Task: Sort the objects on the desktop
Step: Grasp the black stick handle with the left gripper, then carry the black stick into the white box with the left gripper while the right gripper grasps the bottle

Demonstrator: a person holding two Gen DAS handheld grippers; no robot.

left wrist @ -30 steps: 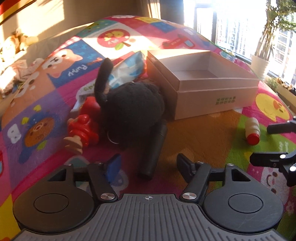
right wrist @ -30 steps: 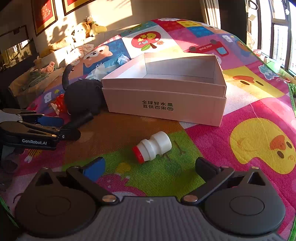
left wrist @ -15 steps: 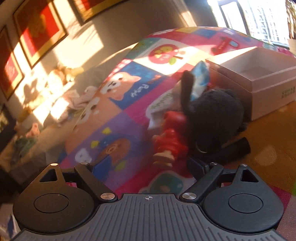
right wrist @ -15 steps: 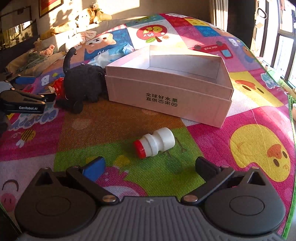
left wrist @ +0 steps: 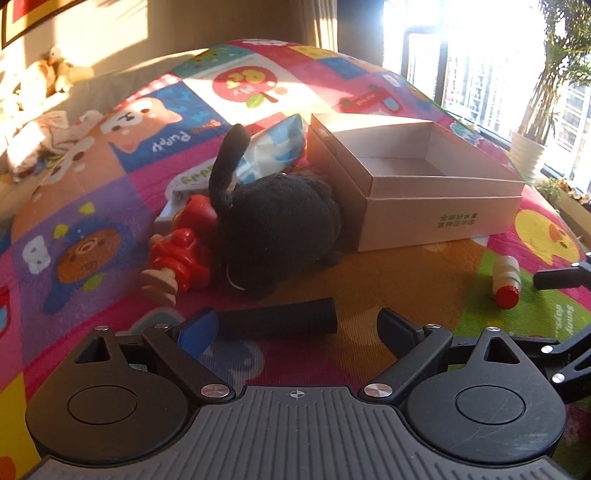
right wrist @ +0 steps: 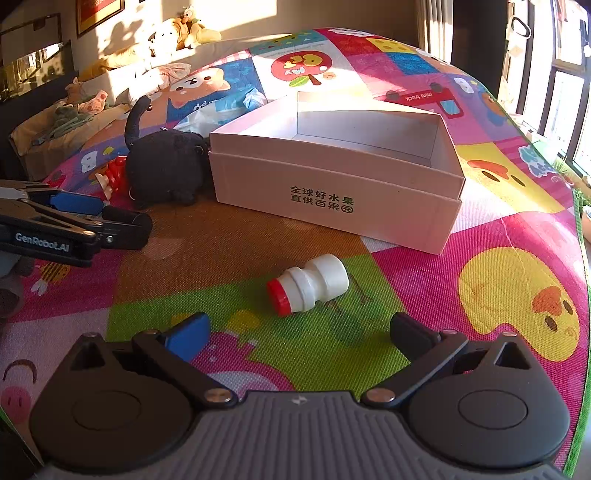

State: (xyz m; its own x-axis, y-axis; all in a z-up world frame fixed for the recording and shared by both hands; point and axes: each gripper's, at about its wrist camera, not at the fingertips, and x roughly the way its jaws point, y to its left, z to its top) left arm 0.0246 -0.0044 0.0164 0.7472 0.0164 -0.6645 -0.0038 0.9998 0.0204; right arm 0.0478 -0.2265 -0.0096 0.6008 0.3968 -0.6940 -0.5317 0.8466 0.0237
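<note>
An open white cardboard box (left wrist: 439,218) (right wrist: 332,199) stands on the colourful play mat. A black plush toy (left wrist: 277,221) (right wrist: 166,166) lies against its left side, with a red wooden toy (left wrist: 181,258) (right wrist: 114,173) beside it. A black cylinder (left wrist: 277,321) (right wrist: 125,227) lies just ahead of my open left gripper (left wrist: 295,332), between its fingers. A small white bottle with a red cap (right wrist: 308,284) (left wrist: 508,280) lies on its side just ahead of my open, empty right gripper (right wrist: 295,332).
A blue-and-white plastic packet (left wrist: 273,147) lies behind the plush toy. Stuffed toys (right wrist: 181,29) and cloths sit on a sofa at the back left. A potted plant (left wrist: 528,147) stands by the window on the right.
My left gripper has swung back to the right from the mat's left side and now faces the black cylinder, which lies crosswise. The right gripper has moved a little closer to the bottle.
</note>
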